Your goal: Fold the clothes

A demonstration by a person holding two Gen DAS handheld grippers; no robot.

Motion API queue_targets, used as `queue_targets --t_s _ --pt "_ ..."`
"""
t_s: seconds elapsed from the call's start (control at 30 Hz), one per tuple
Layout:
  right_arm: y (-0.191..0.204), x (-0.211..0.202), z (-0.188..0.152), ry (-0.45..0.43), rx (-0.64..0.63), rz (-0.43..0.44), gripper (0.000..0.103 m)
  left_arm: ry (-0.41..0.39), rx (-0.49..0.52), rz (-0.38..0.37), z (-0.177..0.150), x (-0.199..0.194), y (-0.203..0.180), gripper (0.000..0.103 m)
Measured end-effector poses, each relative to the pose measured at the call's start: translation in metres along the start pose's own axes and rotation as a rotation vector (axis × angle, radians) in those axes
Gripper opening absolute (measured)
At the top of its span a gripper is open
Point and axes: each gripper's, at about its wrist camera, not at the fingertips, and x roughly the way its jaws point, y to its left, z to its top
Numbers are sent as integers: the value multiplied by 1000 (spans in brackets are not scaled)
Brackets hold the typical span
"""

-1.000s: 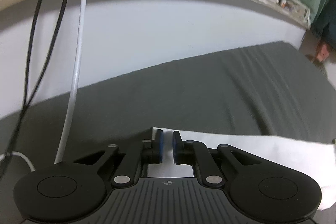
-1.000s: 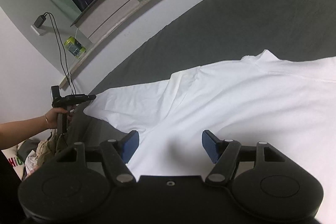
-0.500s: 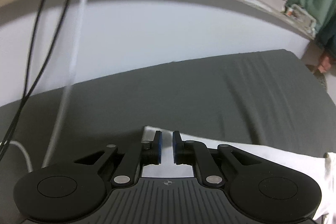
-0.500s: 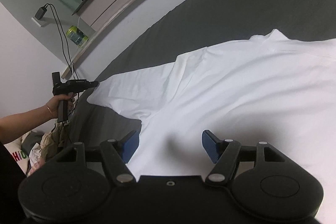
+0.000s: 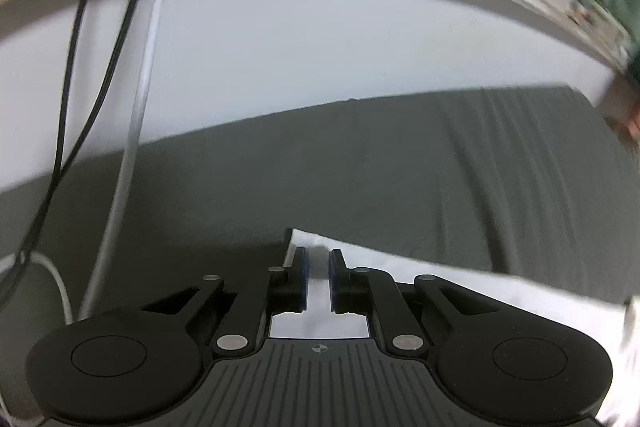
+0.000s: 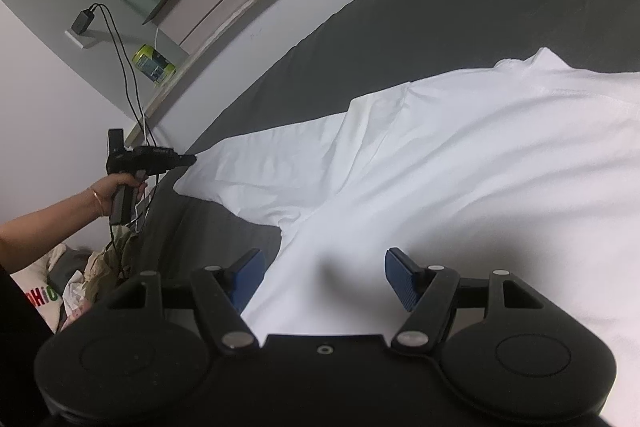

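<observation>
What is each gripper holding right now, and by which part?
The left gripper pinches the white shirt at the end of its sleeve. The right gripper hangs open over the shirt body, holding nothing.

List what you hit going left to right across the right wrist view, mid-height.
Person's hand on the handle → left gripper, shut on the sleeve end → white shirt's sleeve stretched over the dark sheet → shirt body, running to the right edge.
</observation>
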Motion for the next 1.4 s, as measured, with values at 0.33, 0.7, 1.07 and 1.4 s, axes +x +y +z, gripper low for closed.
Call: queue_targets --t_s 0.33,0.7,1.07,1.4 --pt "-1 4 -3 16 12 7 66 -33 -34 -71 -11 13 -7 9" --pt "1 14 -1 31 18 15 66 -25 469 18 -33 37 -82 100" --pt "3 20 -5 48 29 19 69 -301 313 -34 -74 33 -66 103" --pt "4 19 -9 56 27 19 70 -309 396 -70 -50 1 -33 103"
